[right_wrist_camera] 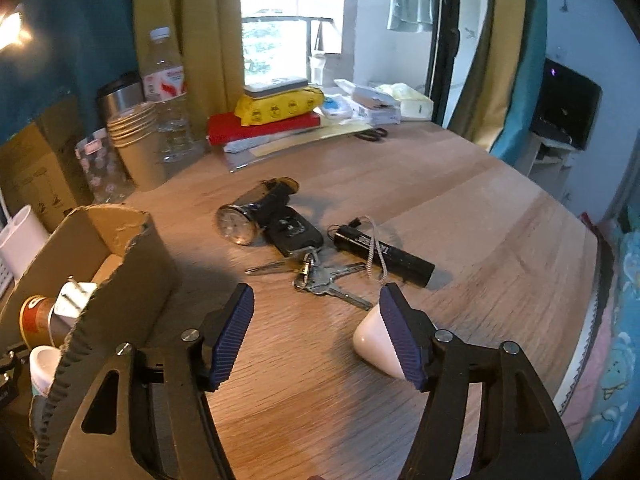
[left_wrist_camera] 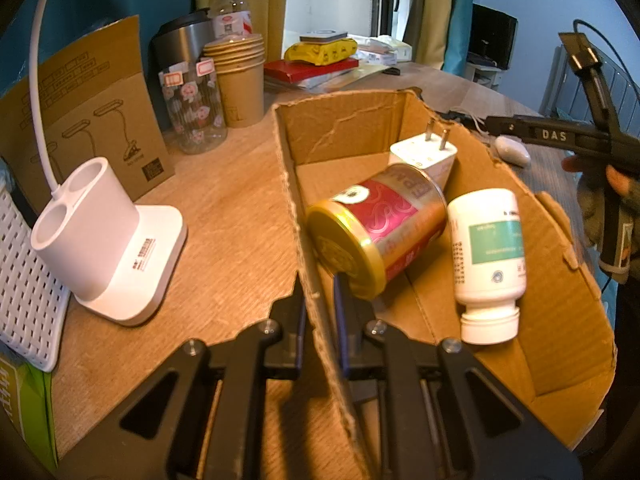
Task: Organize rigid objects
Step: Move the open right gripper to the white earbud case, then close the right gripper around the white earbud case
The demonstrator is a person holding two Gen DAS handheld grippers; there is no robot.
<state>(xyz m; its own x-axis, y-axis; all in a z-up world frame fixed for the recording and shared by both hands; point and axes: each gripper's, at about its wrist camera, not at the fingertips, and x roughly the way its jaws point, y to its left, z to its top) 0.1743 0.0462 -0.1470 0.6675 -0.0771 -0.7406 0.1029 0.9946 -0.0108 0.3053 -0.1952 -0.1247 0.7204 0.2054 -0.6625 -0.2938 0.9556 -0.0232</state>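
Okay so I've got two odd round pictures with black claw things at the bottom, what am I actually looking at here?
No robot: a person holds a two-finger tool in each hand, each carrying a fisheye camera. In the left view, the left tool pinches the wall of a cardboard box holding a red can, a white bottle and a charger plug. In the right view, the right tool is open over the wooden table, beside a small white object. Keys, a clock and a black flashlight lie ahead.

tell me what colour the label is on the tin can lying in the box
Pink-red with gold bands, on the gold-lidded tin can in the cardboard box; clearest in the left wrist view.
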